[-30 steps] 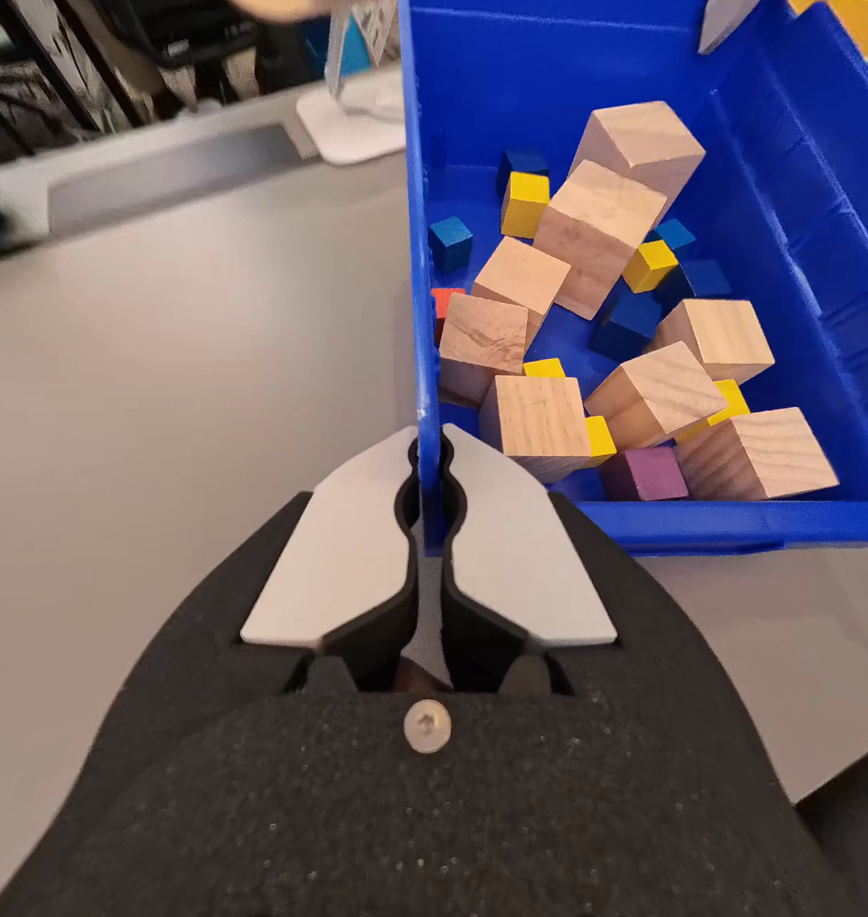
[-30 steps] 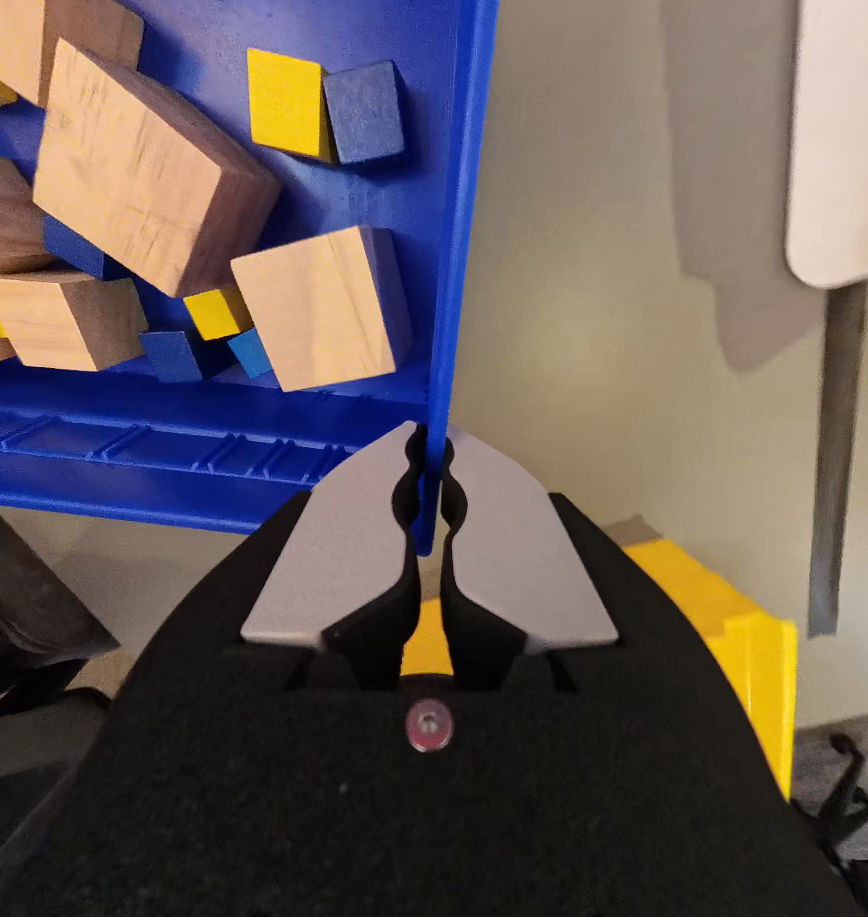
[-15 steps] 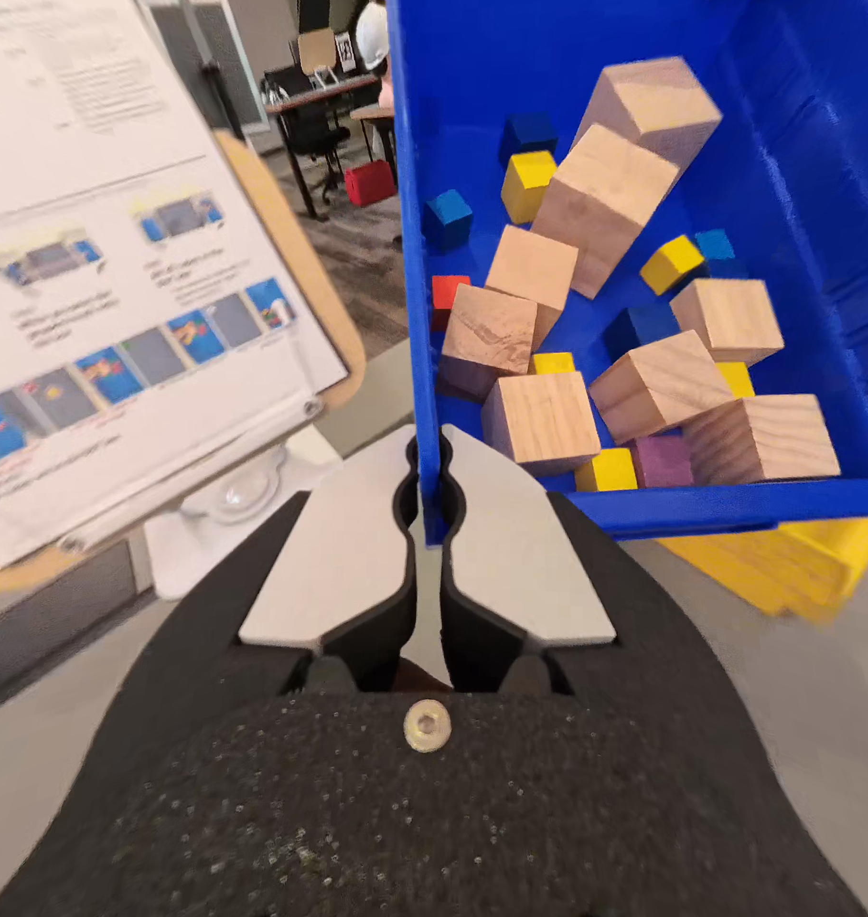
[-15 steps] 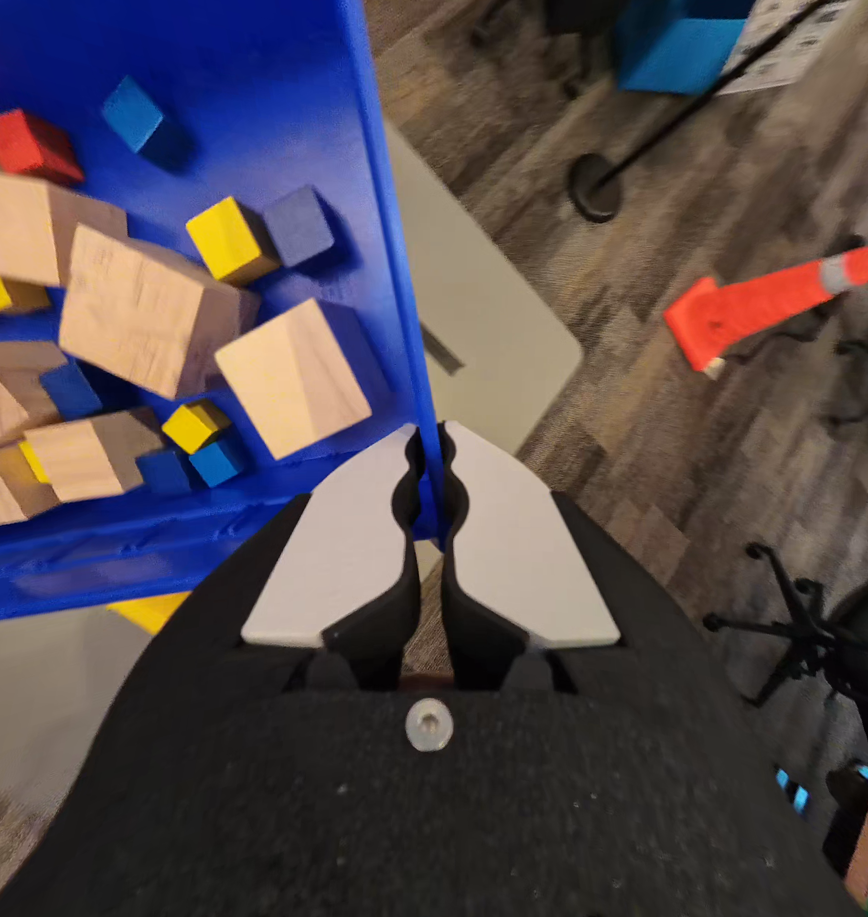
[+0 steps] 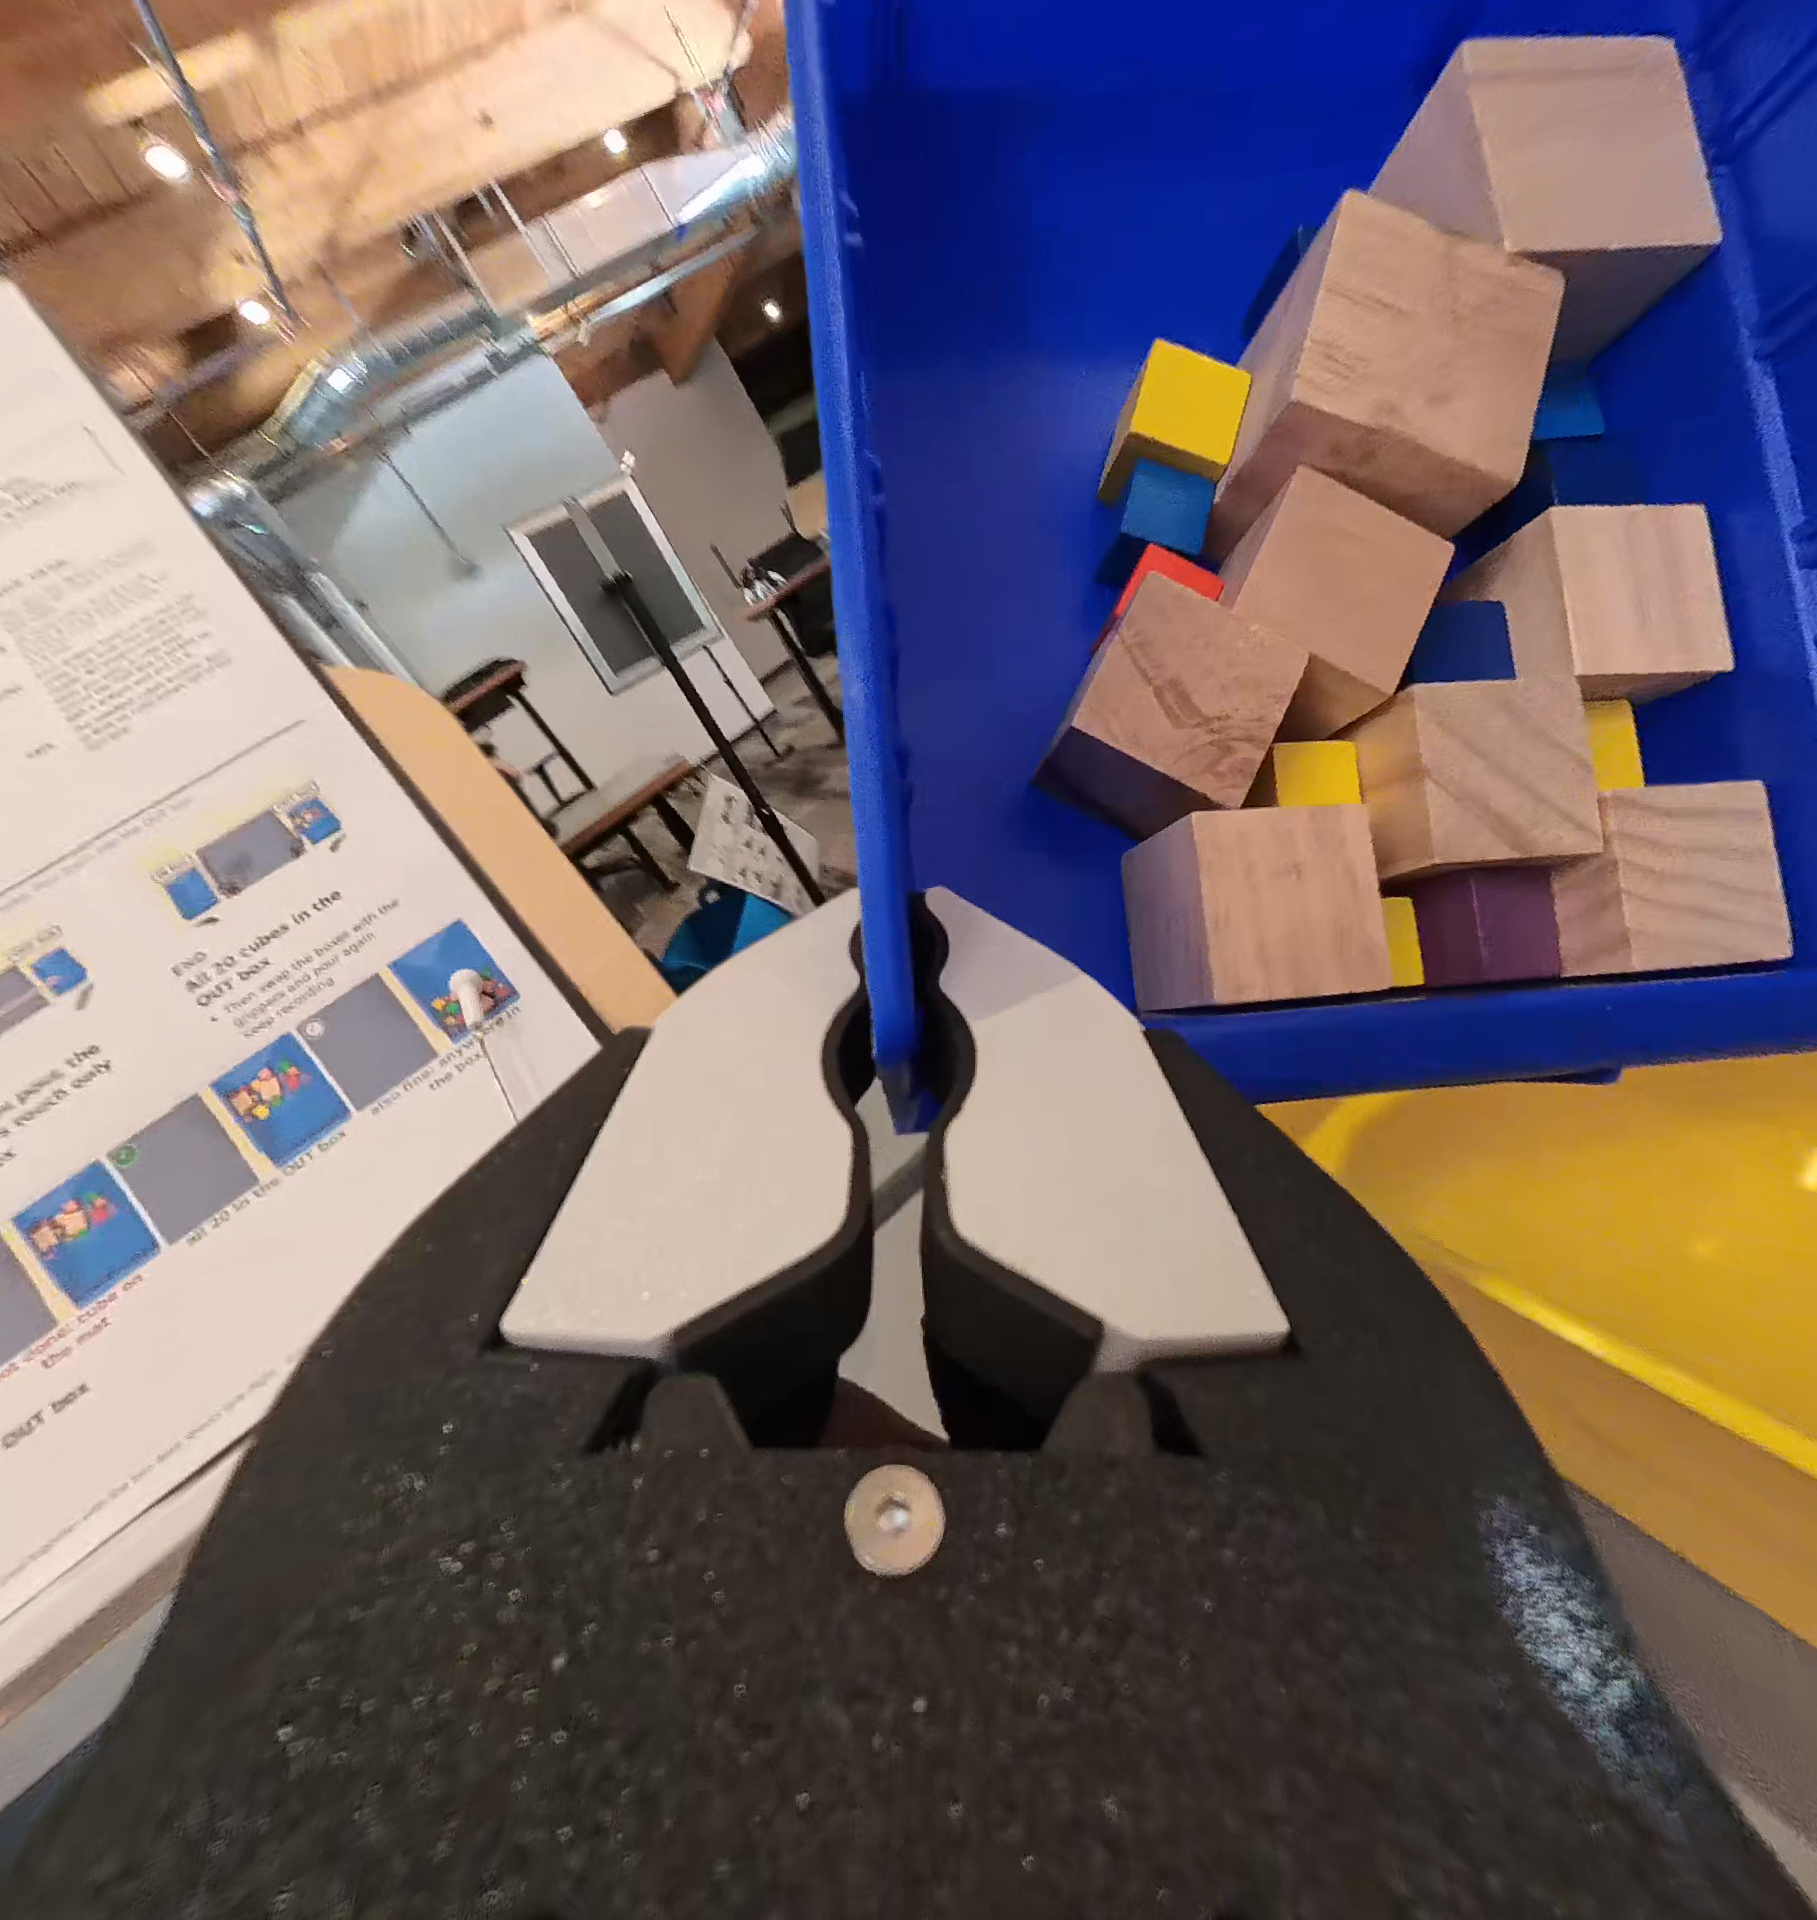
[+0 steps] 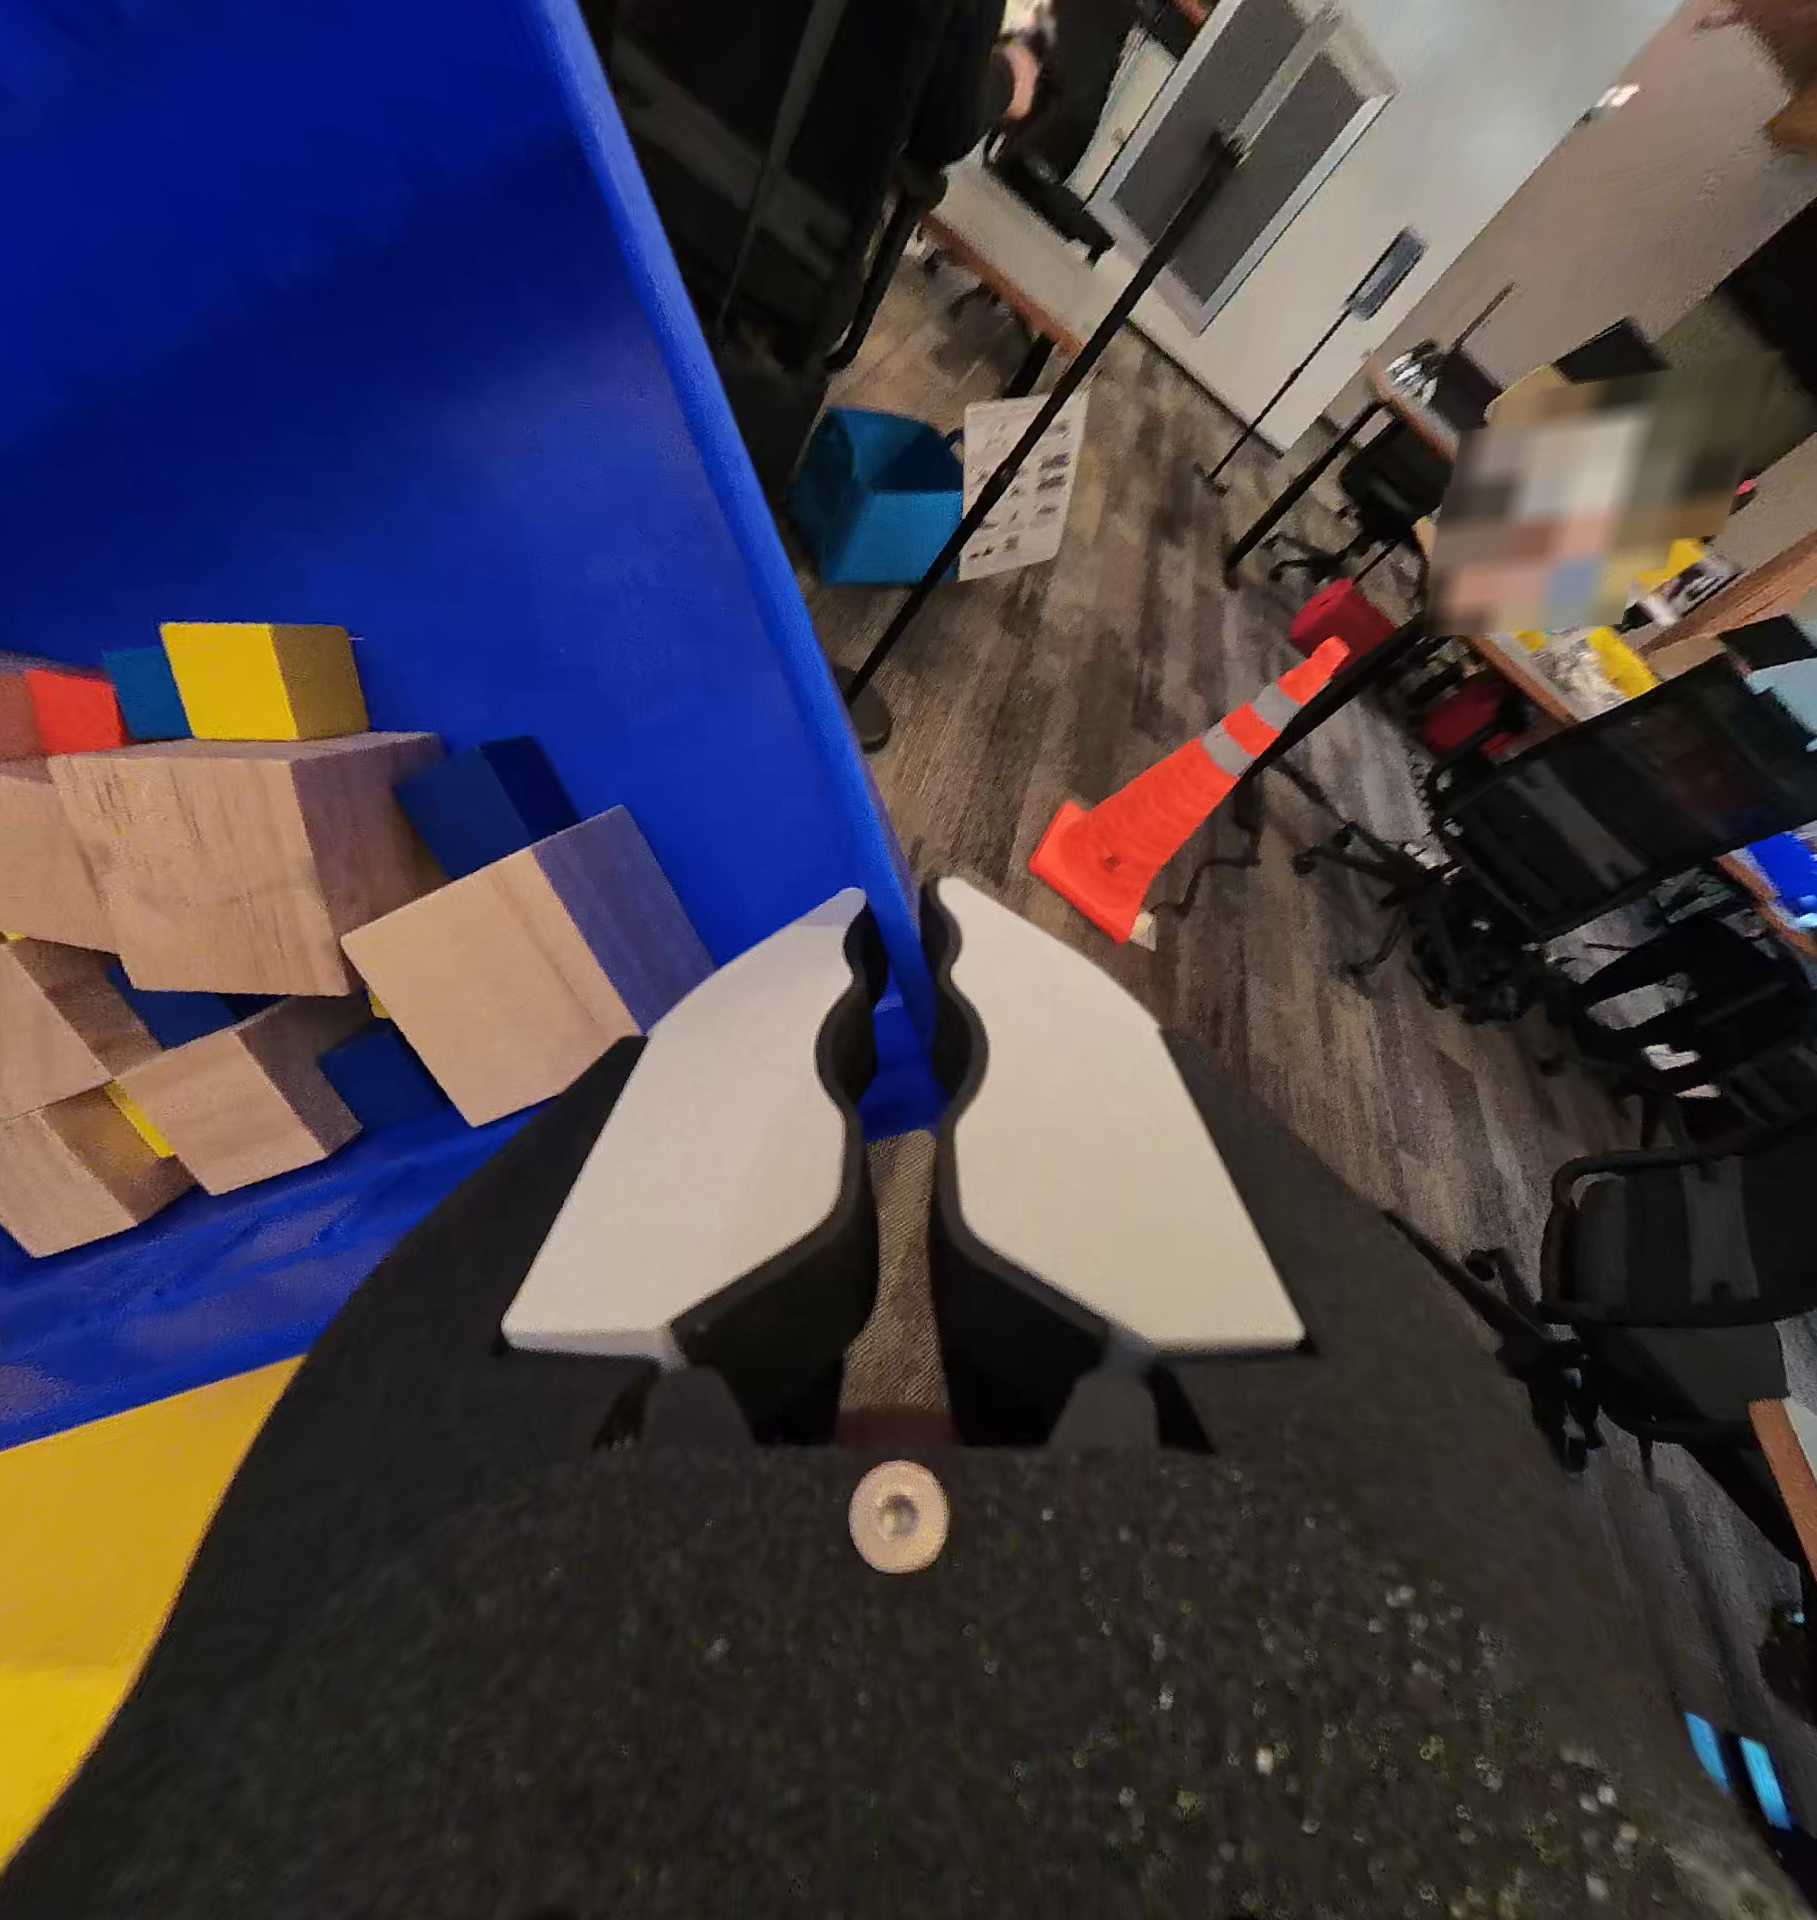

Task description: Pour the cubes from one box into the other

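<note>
1. The pouring step is being carried out: the blue box (image 5: 997,436) is being held tilted in the air, filling the upper right of the left wrist view and the upper left of the right wrist view.
2. One side wall of the box is being pinched by the left hand-held gripper (image 5: 899,997), its jaws closed down to the wall's thickness, at the centre of its frame.
3. The opposite wall is being clamped in the same way by the right hand-held gripper (image 6: 904,987), with only the thin blue wall between its jaws.
4. The cubes (image 5: 1403,665), large wooden ones and small coloured ones, are being heaped against the box's lower wall; none is being seen outside the box.
5. The yellow box (image 5: 1569,1226) is being shown just below the blue box's lower rim, at lower right in the left view and lower left in the right view.
6. As a judgement, the next move is calling for a steeper tilt, with the lower rim being kept over the yellow box and both pinches being kept firm, so that no cube is being spilled beside it.
</note>
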Available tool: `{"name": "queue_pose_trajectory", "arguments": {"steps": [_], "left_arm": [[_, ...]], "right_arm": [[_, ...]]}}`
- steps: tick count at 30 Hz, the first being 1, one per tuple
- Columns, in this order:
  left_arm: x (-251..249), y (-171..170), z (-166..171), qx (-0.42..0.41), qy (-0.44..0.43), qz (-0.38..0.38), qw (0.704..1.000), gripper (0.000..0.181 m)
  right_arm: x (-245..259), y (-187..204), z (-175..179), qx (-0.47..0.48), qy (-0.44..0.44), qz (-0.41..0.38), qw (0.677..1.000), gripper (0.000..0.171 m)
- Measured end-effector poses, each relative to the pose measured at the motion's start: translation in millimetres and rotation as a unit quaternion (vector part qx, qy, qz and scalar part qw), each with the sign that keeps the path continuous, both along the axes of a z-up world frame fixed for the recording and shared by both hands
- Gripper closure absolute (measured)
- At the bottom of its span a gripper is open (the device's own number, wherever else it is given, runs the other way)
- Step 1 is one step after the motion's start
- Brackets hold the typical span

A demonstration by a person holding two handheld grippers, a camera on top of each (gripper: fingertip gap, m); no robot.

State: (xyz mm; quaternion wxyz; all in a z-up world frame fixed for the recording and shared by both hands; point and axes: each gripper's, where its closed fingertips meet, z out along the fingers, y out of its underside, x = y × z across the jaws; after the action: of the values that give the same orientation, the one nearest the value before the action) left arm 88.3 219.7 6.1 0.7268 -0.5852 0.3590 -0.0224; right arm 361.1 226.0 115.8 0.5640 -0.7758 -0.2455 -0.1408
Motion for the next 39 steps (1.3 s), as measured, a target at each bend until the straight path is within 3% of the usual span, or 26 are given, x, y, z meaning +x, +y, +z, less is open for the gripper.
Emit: {"name": "queue_pose_trajectory", "arguments": {"steps": [14,25,39], "left_arm": [[5,6,-17,0.088,-0.022,0.027,0.996,0.179],[22,32,-21,0.076,-0.03,0.029,0.996,0.178],[31,33,-40,0.074,-0.007,0.031,0.997,0.179]], "right_arm": [[-1,-52,-13,0.173,-0.024,-0.048,0.983,0.165],[4,-89,-34,0.252,-0.015,-0.119,0.96,0.165],[-8,-131,-52,0.323,-0.056,-0.16,0.931,0.165]]}}
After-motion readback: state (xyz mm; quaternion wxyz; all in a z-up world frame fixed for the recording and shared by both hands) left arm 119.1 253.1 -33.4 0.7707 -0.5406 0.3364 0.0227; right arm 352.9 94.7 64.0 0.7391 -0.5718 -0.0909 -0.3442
